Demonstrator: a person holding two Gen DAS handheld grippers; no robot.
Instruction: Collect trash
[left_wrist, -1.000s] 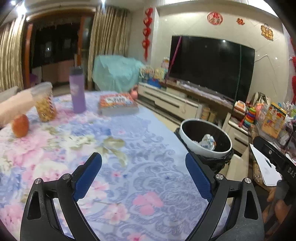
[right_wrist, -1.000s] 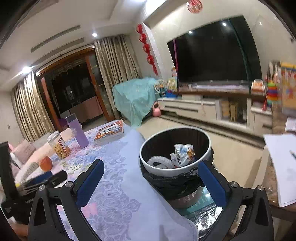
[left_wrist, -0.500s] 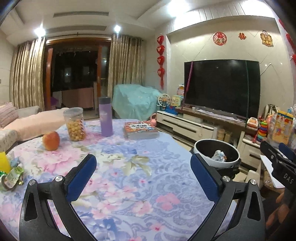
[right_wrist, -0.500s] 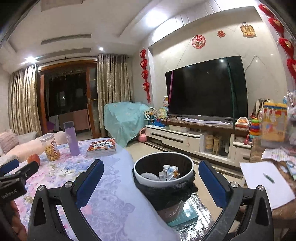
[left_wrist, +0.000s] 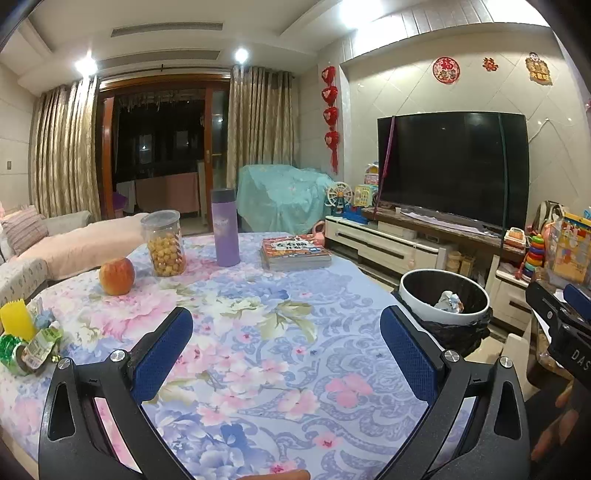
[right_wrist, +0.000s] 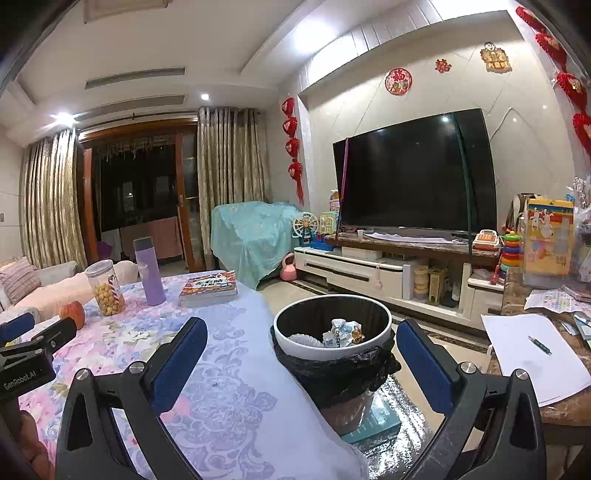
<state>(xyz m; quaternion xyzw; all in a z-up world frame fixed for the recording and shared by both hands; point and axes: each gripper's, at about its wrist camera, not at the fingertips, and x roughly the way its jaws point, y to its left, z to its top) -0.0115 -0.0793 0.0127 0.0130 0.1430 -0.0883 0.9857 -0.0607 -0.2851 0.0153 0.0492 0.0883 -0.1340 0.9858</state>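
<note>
A white-rimmed trash bin (right_wrist: 332, 345) with a black liner stands by the table's right edge, with crumpled wrappers (right_wrist: 341, 332) inside; it also shows in the left wrist view (left_wrist: 443, 314). Green and yellow wrappers (left_wrist: 27, 338) lie on the table's left edge. My left gripper (left_wrist: 286, 352) is open and empty over the floral tablecloth (left_wrist: 280, 332). My right gripper (right_wrist: 301, 358) is open and empty, pulled back from the bin, which shows between its fingers.
On the table stand an apple (left_wrist: 116, 276), a jar of snacks (left_wrist: 164, 243), a purple bottle (left_wrist: 225, 227) and a book (left_wrist: 295, 251). A TV cabinet (right_wrist: 388, 273) lies beyond. A side table with paper and a pen (right_wrist: 532, 354) is at right.
Both grippers have pulled back and tilted up, so more of the room and table shows. The wrappers at the table's left edge have come into the left wrist view.
</note>
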